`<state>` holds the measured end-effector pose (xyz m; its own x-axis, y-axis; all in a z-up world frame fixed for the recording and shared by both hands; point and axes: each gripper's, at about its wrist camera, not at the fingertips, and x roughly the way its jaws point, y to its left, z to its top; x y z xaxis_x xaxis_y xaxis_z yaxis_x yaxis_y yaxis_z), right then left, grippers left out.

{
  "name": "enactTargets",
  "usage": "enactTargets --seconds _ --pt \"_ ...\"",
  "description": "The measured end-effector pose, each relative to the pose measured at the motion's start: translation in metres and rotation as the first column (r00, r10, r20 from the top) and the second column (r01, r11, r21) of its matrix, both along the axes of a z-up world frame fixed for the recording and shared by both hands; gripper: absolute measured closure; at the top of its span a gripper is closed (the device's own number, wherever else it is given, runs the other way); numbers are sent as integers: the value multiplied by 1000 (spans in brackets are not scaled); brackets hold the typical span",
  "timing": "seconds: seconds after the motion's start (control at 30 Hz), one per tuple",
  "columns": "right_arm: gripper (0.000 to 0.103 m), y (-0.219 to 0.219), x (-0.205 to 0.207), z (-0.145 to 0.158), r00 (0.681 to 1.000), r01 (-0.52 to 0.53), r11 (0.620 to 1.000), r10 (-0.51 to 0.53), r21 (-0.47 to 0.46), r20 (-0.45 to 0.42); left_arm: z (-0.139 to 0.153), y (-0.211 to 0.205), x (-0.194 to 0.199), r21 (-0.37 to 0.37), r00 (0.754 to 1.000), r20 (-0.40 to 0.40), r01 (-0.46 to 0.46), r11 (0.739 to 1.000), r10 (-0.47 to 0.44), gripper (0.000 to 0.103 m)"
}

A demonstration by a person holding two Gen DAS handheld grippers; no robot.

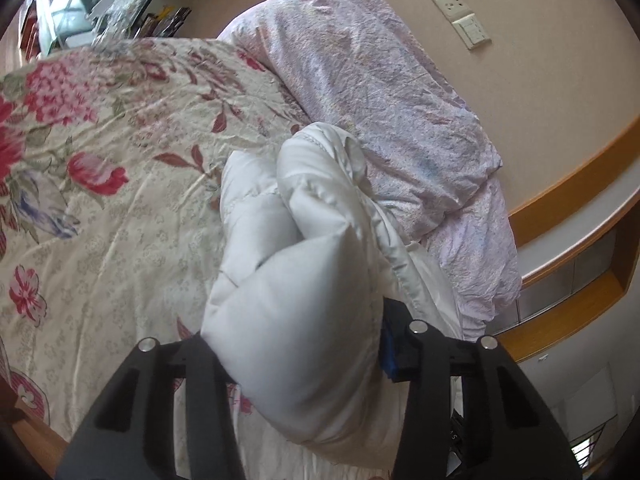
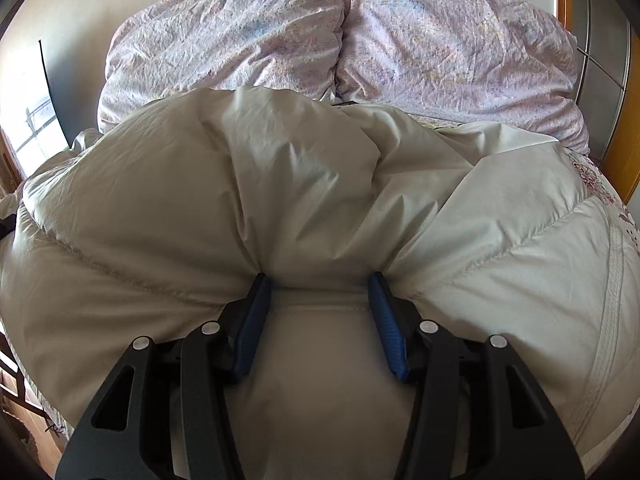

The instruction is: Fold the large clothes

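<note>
A: Left gripper (image 1: 294, 344)?
B: Clamped on a bunched fold of the white down jacket (image 1: 296, 264). Blue pad (image 1: 389, 354) visible on one side only, pressed into the fabric; the other finger buried under the puffed cloth. Held part raised over the floral bedspread (image 1: 100, 152), billowing ahead of the fingers and hiding the tips.

A: And the right gripper (image 2: 320, 312)?
B: Closed on a thick ridge of the same jacket (image 2: 280, 184). Both blue pads (image 2: 252, 328) in sight, each dug into a crease with padding squeezed between. Rest of the garment spread wide to either side and ahead, filling most of the view.

A: Beyond the jacket?
B: Pale lilac pillows (image 2: 440, 40) side by side, just behind the jacket's far edge. From the left wrist, a wall socket (image 1: 454, 4) up on the beige wall, well apart from the bed.
</note>
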<state>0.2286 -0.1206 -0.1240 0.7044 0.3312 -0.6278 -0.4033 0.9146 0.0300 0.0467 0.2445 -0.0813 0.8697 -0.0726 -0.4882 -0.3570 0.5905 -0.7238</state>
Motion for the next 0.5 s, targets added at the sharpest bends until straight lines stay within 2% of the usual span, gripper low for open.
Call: enactTargets --seconds 0.1,0.23,0.37,0.5 --pt "50 0 0 0 1000 7 1000 -7 3 -3 26 -14 4 95 1000 4 23 995 -24 62" --pt "49 2 1 5 998 47 999 -47 1 -39 54 -35 11 210 998 21 55 976 -61 62" --pt "49 7 -3 3 998 66 997 -67 -26 -18 78 -52 17 264 992 58 90 960 -109 62" --pt "49 7 -3 0 998 69 997 -69 -28 -4 104 -82 26 339 980 94 135 931 -176 62"
